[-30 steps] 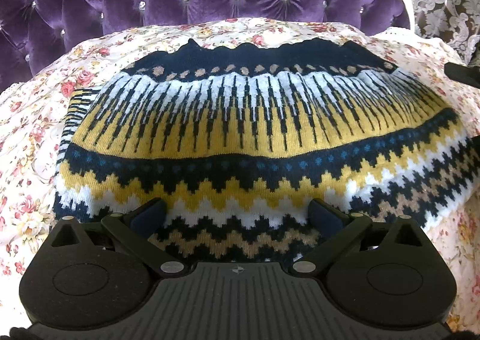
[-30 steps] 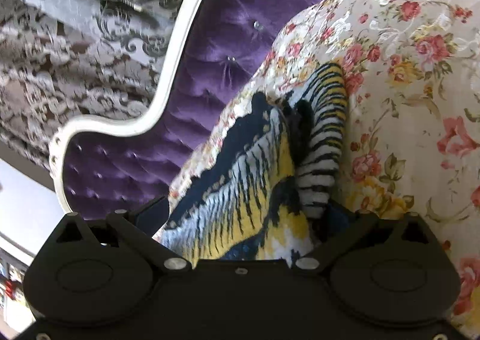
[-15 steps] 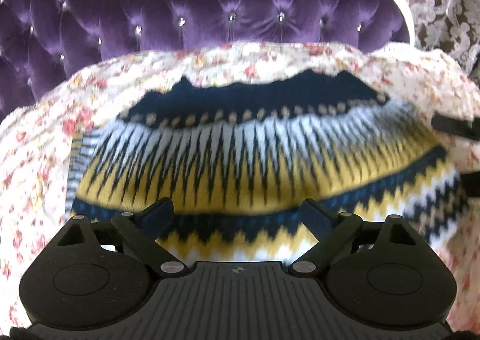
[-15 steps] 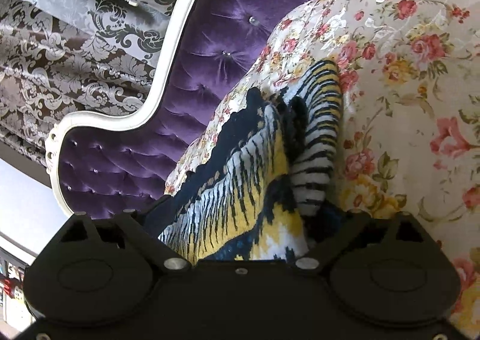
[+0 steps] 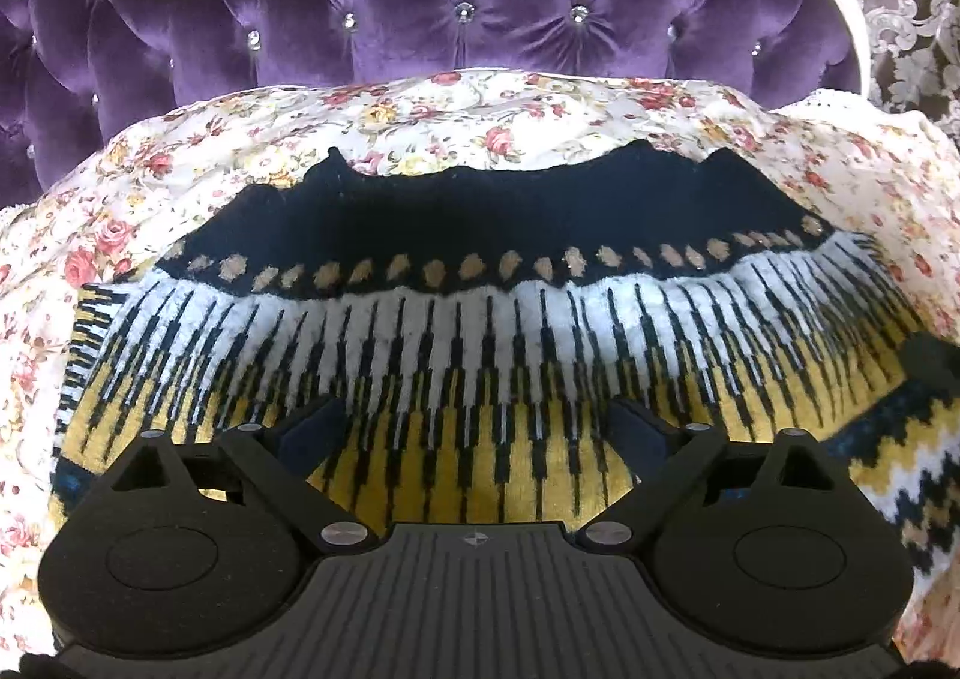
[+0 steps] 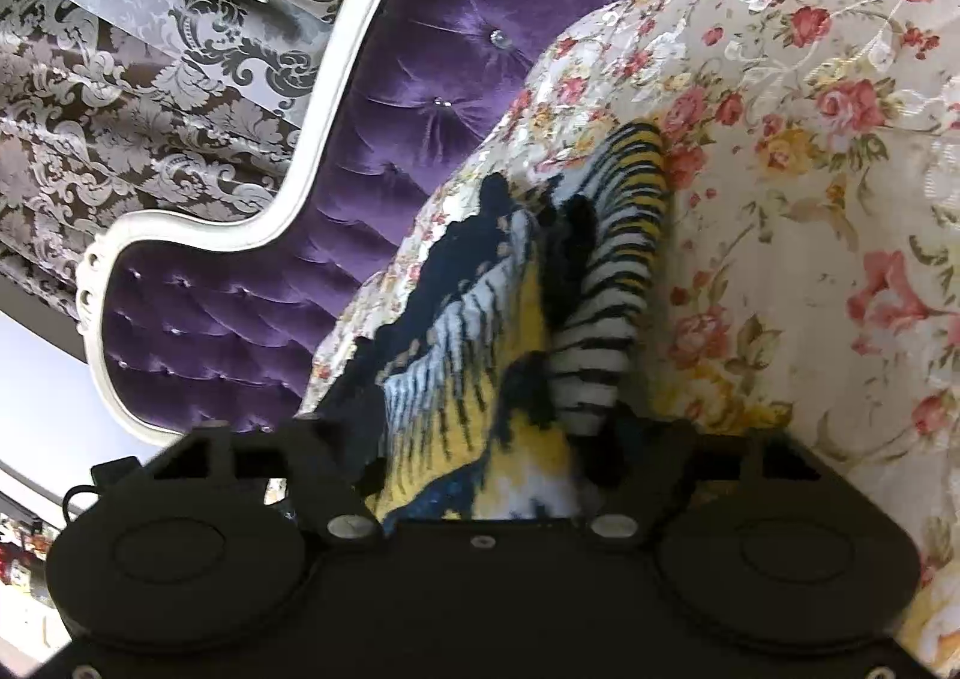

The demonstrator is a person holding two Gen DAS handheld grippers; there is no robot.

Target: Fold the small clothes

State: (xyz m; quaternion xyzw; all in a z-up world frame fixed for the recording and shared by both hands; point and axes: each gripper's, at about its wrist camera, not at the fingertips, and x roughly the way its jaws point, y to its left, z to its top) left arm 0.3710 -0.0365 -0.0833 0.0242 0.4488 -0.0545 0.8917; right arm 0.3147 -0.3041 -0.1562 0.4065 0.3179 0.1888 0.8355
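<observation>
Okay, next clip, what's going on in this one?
A person with a handheld claw in each hand is folding a patterned knit sweater on a floral bedspread, in front of a purple tufted headboard. The left claw is open, low over the sweater's yellow band and gripping nothing. The right claw has bunched knit between its fingers at one side, though whether it is clamped shut cannot be told.

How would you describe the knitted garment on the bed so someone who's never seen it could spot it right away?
Start at the purple tufted headboard, then drop to the rose-print bedspread in front of it. The knitted garment lies spread on that spread. It is the only knit there, banded in navy, white and mustard zigzags, unlike the pale floral fabric around it.
</observation>
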